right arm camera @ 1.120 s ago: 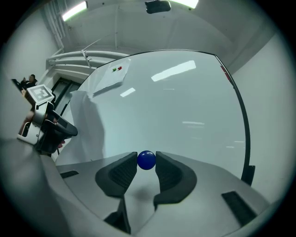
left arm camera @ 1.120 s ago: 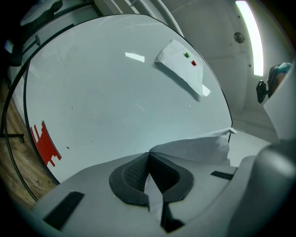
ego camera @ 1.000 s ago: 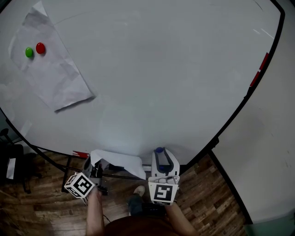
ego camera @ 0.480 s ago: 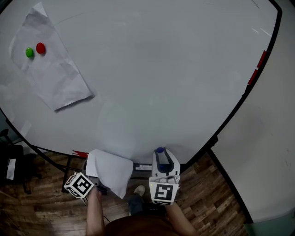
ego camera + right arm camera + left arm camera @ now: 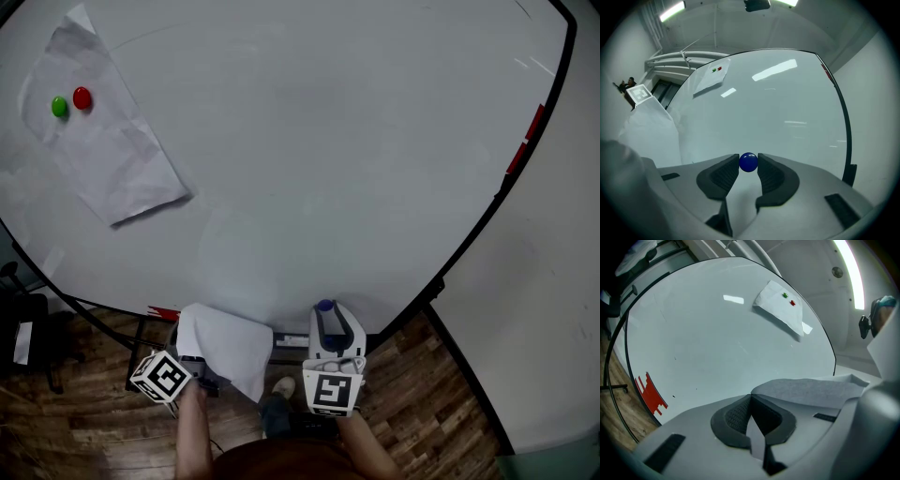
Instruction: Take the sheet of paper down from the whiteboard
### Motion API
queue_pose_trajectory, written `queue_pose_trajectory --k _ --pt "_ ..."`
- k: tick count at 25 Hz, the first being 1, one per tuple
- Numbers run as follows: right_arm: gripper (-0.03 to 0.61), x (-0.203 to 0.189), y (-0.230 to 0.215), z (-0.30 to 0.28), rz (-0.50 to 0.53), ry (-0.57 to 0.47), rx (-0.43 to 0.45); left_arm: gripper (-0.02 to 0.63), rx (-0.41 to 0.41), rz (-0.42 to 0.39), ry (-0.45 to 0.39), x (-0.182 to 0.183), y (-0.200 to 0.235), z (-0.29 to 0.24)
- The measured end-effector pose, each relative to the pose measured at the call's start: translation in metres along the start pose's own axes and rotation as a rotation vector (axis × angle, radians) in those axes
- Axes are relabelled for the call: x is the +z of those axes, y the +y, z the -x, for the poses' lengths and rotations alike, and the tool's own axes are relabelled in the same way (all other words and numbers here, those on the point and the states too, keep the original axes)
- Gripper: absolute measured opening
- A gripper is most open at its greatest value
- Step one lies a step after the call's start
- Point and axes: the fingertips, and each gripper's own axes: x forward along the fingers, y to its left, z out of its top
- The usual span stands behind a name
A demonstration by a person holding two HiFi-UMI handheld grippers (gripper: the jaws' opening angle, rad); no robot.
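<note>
The left gripper (image 5: 750, 398) has its fingers (image 5: 733, 417) pressed together on a white sheet (image 5: 811, 391); the sheet is off the board (image 5: 328, 150) and hangs from that gripper below the board's lower edge, above the wood floor (image 5: 84, 422); its free part drapes to the right of the fingers. The right gripper (image 5: 748, 159) is just beside it, fingers (image 5: 774, 178) clamped on 1 blue magnet (image 5: 748, 162), with the magnet close to the board's lower edge. High on the board's left a 2nd sheet (image 5: 108, 141) lies tilted against it, creased; 1 green magnet (image 5: 59, 107) and 1 red magnet (image 5: 82, 97) sit side by side near its upper end. Red marks (image 5: 517, 159) show along the board's right edge.
</note>
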Motion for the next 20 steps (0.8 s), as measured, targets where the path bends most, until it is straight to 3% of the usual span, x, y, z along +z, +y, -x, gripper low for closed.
queue_pose_trajectory --k 20 --pt "0.135 -0.003 0.001 0.000 0.042 -0.008 0.019 0.023 -0.016 0.005 0.018 -0.008 -0.008 -0.011"
